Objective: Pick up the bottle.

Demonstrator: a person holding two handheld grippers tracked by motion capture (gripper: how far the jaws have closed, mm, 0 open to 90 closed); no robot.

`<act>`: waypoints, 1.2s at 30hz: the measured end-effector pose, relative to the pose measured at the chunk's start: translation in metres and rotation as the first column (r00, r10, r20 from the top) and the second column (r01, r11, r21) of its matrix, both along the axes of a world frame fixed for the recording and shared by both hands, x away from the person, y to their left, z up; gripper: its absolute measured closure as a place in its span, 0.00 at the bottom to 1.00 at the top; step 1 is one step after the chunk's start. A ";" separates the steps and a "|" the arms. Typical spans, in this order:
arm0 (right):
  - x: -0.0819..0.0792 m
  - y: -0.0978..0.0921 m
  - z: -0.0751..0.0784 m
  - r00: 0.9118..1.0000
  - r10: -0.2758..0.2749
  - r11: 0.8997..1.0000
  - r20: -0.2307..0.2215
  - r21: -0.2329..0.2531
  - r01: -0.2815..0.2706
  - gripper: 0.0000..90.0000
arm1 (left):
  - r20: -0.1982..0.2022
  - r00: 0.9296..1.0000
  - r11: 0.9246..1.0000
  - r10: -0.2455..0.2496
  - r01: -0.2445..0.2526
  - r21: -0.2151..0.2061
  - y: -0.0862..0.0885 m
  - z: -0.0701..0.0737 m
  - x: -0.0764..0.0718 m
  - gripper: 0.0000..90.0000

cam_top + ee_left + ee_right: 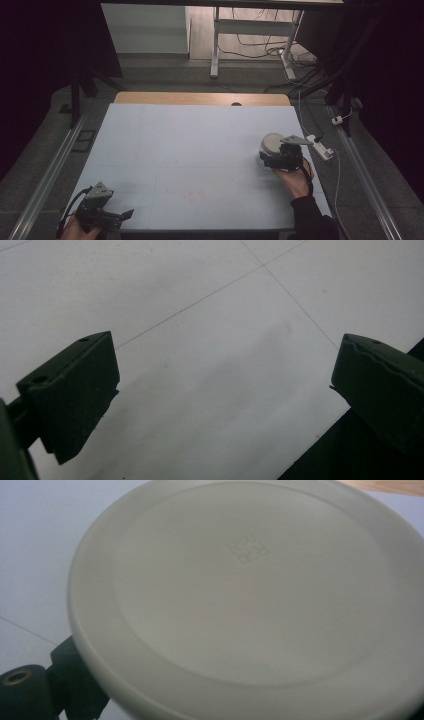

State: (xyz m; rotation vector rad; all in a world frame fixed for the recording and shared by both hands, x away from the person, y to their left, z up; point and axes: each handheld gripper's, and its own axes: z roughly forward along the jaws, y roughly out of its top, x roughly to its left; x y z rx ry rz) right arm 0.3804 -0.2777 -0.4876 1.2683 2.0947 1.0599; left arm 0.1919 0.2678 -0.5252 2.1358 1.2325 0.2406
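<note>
Plate clamped in right gripper, above table.

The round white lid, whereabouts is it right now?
In the high view the white lid is at the table's right side, at the right gripper; the right gripper view shows it close up.

left gripper low, jaws spread wide — right gripper forward, jaws clamped
</note>
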 end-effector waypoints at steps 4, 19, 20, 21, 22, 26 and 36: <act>-0.005 0.006 0.005 1.000 0.021 1.000 0.016 0.006 -0.021 0.06 | 0.001 1.000 1.000 0.003 -0.003 0.000 0.000 0.000 0.000 0.00; -0.027 0.034 0.024 0.988 0.144 0.989 0.055 0.016 -0.145 0.06 | 0.003 1.000 1.000 0.001 -0.001 -0.007 0.001 0.000 0.000 0.00; -0.028 0.036 0.025 0.987 0.152 0.988 0.057 0.016 -0.153 0.06 | 0.003 1.000 1.000 0.002 -0.002 -0.007 0.001 0.000 0.000 0.00; -0.030 0.038 0.026 0.986 0.159 0.987 0.058 0.019 -0.160 0.06 | 0.003 1.000 1.000 0.002 -0.002 -0.007 0.001 0.000 0.000 0.00; -0.031 0.040 0.027 0.984 0.166 0.986 0.059 0.021 -0.167 0.06 | 0.003 1.000 1.000 0.002 -0.002 -0.007 0.001 0.000 0.000 0.00; -0.034 0.047 0.028 0.980 0.189 0.981 0.057 0.035 -0.191 0.06 | 0.002 1.000 1.000 0.002 -0.002 -0.008 0.001 0.000 0.000 0.00; -0.051 0.082 0.028 0.952 0.302 0.952 0.058 0.041 -0.305 0.06 | 0.004 1.000 1.000 0.002 -0.002 -0.007 0.001 0.000 0.000 0.00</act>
